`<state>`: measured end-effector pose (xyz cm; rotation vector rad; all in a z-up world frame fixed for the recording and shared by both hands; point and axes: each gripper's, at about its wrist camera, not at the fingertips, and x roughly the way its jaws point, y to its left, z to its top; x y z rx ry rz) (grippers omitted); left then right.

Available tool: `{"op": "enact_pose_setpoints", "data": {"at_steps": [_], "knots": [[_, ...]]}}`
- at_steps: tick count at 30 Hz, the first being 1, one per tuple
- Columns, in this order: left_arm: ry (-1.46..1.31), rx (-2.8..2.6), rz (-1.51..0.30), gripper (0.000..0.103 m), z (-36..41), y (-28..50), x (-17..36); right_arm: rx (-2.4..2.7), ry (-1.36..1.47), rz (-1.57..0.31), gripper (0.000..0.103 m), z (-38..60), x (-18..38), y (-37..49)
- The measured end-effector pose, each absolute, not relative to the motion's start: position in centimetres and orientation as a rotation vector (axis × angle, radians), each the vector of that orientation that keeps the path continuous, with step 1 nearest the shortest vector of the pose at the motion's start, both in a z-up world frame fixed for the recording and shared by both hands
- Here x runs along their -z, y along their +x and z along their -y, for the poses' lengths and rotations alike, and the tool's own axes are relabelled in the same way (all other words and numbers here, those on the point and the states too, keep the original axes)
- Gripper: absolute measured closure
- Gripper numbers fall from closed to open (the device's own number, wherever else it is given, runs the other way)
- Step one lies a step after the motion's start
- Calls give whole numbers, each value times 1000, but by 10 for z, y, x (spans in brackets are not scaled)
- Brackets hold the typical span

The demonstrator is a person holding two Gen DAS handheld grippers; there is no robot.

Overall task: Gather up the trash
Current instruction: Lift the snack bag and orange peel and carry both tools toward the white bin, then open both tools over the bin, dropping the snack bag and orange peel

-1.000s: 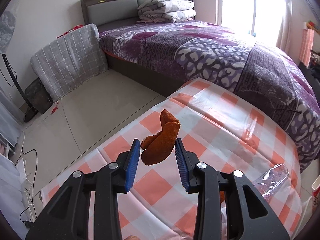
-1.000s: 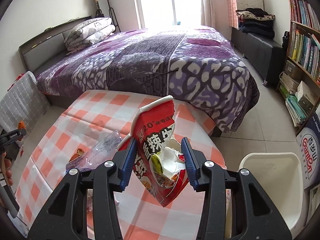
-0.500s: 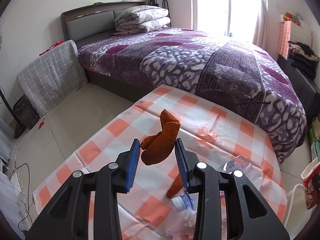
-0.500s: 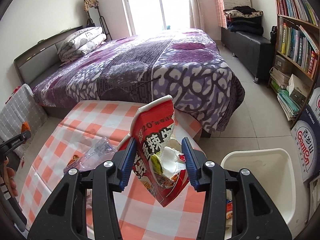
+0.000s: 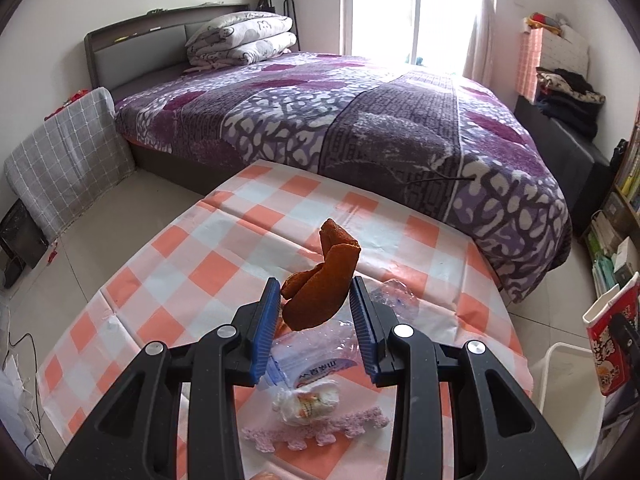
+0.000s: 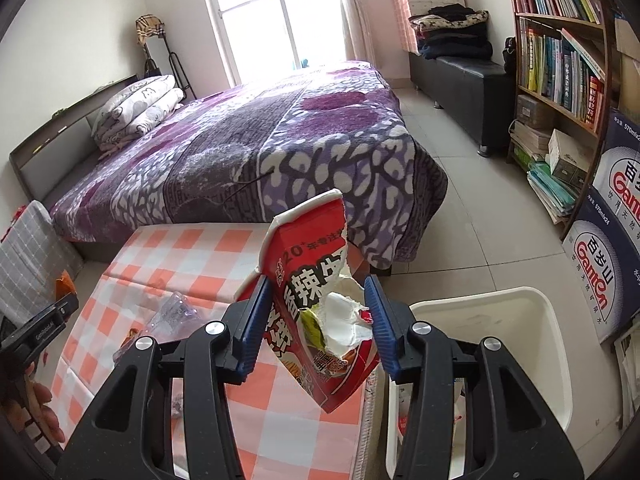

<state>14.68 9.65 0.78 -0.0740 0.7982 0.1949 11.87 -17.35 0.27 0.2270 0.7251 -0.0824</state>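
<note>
Right gripper: clamped on a torn red snack bag, held upright, long axis near vertical, its lower corner hanging below the jaws. White bin: on the floor just beyond the table edge, at about 4 o'clock from this gripper and below it; some trash already lies inside. By my reading the right gripper is the nearer of the two to the bin, so the bag looks due to go in first, with a short shift toward 3 o'clock before letting go.

Left gripper: clenched on orange peel, a curled strip rising toward 12 o'clock above the pads. From this view the bin sits at 4 o'clock, well apart, past the table's corner.

Table, checked cloth, under the left gripper:
- wadded white wrapper, at 6 o'clock, resting on a pink scrap;
- crushed clear bottle, just past the wrapper, long axis running toward 2 o'clock.
Both remain to be collected.

Beyond, at 12 o'clock: bed with purple cover. At 2 o'clock in the right view: bookshelf.
</note>
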Motion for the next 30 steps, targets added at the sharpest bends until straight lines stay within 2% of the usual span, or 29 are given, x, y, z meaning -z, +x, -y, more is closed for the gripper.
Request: {"op": "enact_pose_setpoints", "data": {"at_steps": [30], "knots": [[46,-13,-815,67,19,127,-1,238,335,-726,57,256,-5,93]]}}
